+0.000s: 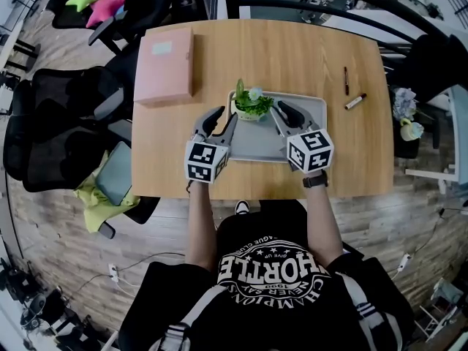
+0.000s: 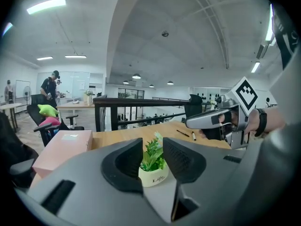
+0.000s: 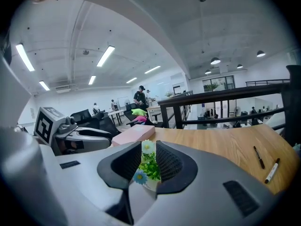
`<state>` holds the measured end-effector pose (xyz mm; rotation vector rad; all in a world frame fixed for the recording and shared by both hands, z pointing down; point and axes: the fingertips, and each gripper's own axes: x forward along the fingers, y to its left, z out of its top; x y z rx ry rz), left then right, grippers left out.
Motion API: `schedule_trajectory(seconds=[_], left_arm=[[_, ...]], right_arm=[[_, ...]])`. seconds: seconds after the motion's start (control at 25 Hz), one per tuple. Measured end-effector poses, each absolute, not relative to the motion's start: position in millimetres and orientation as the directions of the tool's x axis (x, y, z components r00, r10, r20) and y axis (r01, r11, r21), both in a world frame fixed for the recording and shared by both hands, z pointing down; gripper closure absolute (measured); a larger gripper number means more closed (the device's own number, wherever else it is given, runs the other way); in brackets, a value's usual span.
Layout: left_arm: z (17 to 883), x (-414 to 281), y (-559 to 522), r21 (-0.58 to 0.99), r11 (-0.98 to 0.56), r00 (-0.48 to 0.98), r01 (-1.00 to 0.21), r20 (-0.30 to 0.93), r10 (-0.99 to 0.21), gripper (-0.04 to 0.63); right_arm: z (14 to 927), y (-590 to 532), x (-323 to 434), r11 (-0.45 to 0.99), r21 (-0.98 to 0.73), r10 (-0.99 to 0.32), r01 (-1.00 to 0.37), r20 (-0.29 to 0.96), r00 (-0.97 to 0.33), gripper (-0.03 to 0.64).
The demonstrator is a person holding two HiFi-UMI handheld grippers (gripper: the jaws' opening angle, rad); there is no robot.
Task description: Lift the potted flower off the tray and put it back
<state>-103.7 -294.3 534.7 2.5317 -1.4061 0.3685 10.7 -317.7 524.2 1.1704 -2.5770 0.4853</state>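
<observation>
The potted flower (image 1: 251, 107), green leaves in a small white pot, stands on the far left part of the grey tray (image 1: 311, 108) on the wooden table. My left gripper (image 1: 221, 118) reaches in at the tray's left edge, just left of the pot, jaws open. In the left gripper view the pot (image 2: 155, 175) shows beyond the gap, untouched by the pads. My right gripper (image 1: 284, 112) lies over the tray just right of the pot. Its jaws stand a little apart, and the flowers (image 3: 149, 166) show through the narrow gap, beyond the pads. Neither gripper holds anything.
A pink box (image 1: 167, 64) lies at the table's far left. A dark pen (image 1: 346, 79) and a white marker (image 1: 355, 102) lie right of the tray. Black office chairs (image 1: 58, 130) stand left of the table, and a dark railing (image 2: 141, 102) runs behind it.
</observation>
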Motion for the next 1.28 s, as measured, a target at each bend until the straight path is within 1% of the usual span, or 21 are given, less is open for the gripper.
schedule_trajectory(seconds=[0.2, 0.4, 0.68, 0.8, 0.96, 1.04, 1.28], left_arm=[[550.7, -97.2, -300.1, 0.084, -0.556, 0.548, -0.827, 0.341, -0.764, 0.427], [568.1, -88.1, -301.1, 0.086, -0.581, 0.565, -0.809, 0.387, -0.729, 0.407], [582.2, -88.3, -303.2, 0.106, -0.598, 0.582, -0.794, 0.413, -0.700, 0.385], [586.1, -88.3, -305.2, 0.111, -0.608, 0.592, -0.786, 0.418, -0.689, 0.375], [592.3, -85.6, -304.8, 0.117, -0.628, 0.609, -0.769, 0.432, -0.665, 0.360], [596.0, -84.2, -305.9, 0.121, -0.636, 0.616, -0.762, 0.438, -0.655, 0.352], [609.3, -87.0, -310.3, 0.110, -0.660, 0.631, -0.743, 0.442, -0.637, 0.316]], right_arm=[[539.3, -320.3, 8.1, 0.673, -0.190, -0.619, -0.715, 0.385, -0.685, 0.459], [554.5, -318.7, 6.3, 0.723, -0.202, -0.552, -0.661, 0.407, -0.728, 0.402], [566.5, -316.3, 1.9, 0.753, -0.207, -0.508, -0.625, 0.420, -0.752, 0.349], [569.6, -311.6, 1.8, 0.771, -0.213, -0.483, -0.600, 0.419, -0.769, 0.303], [582.6, -303.8, 6.3, 0.789, -0.213, -0.443, -0.576, 0.452, -0.774, 0.233], [589.2, -304.1, 11.1, 0.785, -0.219, -0.439, -0.579, 0.464, -0.770, 0.217], [618.7, -304.4, 17.7, 0.786, -0.213, -0.417, -0.580, 0.511, -0.752, 0.199]])
